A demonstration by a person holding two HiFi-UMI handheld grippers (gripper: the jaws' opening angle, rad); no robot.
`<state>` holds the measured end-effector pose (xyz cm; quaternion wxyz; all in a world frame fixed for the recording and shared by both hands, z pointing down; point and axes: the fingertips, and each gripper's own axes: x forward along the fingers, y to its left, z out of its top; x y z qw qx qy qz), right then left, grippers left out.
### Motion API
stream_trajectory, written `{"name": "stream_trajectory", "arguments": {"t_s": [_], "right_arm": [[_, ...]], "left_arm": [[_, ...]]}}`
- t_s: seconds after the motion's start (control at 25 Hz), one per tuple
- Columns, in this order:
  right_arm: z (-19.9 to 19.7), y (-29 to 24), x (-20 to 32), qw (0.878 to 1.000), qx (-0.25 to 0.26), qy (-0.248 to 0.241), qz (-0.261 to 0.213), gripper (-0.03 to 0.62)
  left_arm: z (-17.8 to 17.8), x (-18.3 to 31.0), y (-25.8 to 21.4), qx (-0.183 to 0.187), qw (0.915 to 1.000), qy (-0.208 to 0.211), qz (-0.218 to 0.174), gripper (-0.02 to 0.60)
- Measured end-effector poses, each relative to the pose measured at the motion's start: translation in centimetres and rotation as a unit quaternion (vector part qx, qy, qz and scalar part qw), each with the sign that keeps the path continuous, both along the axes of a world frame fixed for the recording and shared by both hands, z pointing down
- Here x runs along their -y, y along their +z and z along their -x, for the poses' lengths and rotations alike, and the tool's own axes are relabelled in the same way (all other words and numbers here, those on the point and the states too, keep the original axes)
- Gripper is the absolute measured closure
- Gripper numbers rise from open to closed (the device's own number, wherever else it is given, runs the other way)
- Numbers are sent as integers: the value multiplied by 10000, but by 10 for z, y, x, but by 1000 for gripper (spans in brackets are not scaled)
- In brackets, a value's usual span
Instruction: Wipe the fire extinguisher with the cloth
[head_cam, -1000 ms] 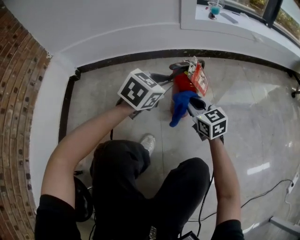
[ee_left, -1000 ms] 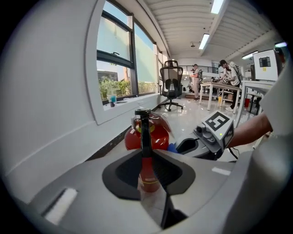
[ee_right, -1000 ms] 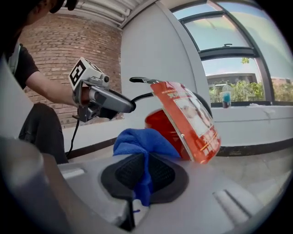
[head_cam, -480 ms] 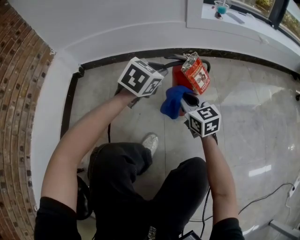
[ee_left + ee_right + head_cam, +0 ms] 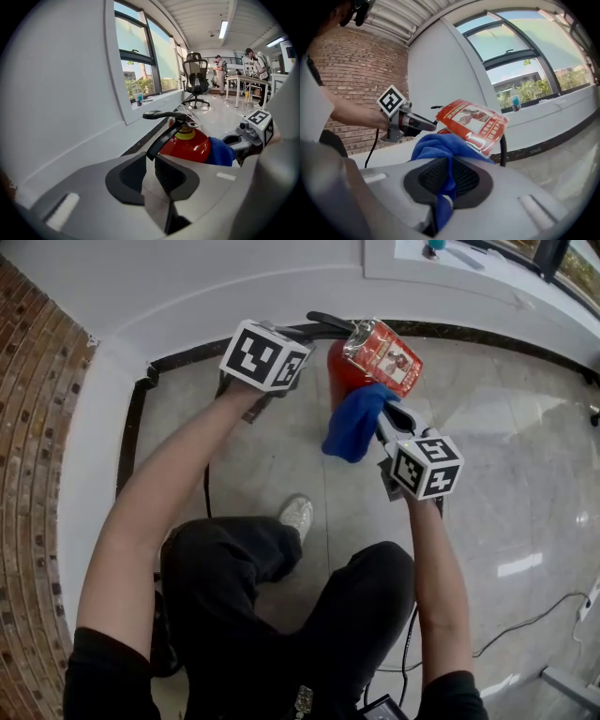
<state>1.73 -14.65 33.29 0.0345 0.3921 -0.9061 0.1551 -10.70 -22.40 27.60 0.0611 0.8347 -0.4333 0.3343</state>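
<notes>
The right gripper [image 5: 389,420], shut tight on the blue cloth [image 5: 353,423], has lifted it onto the near side of the red fire extinguisher [image 5: 339,367] by the far wall [image 5: 234,277], while the left gripper [image 5: 302,334] holds its black handle [image 5: 328,322] in narrow jaws, so wiping can likely start.
</notes>
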Motion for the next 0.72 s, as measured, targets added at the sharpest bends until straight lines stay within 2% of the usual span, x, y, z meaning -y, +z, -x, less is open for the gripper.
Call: {"name": "stream_trajectory", "arguments": {"t_s": [0.24,0.4,0.56,0.72], "right_arm": [[-33,-25,25,9990,-58,433,23,568],[-43,-38,44,9980,-151,608,41,568],[-43,-49,59,9972,-187,703,160,568],[-38,-54,67,9968,-242,731,204,568]], "left_arm": [[-2,-6,2,-235,9996,-32,-170,515],[-2,-32,18,-248,9994,123,211,491],[-14,-67,40,-107,9971,461,601,475],[-46,-81,31,-219,9943,904,517,444]]}}
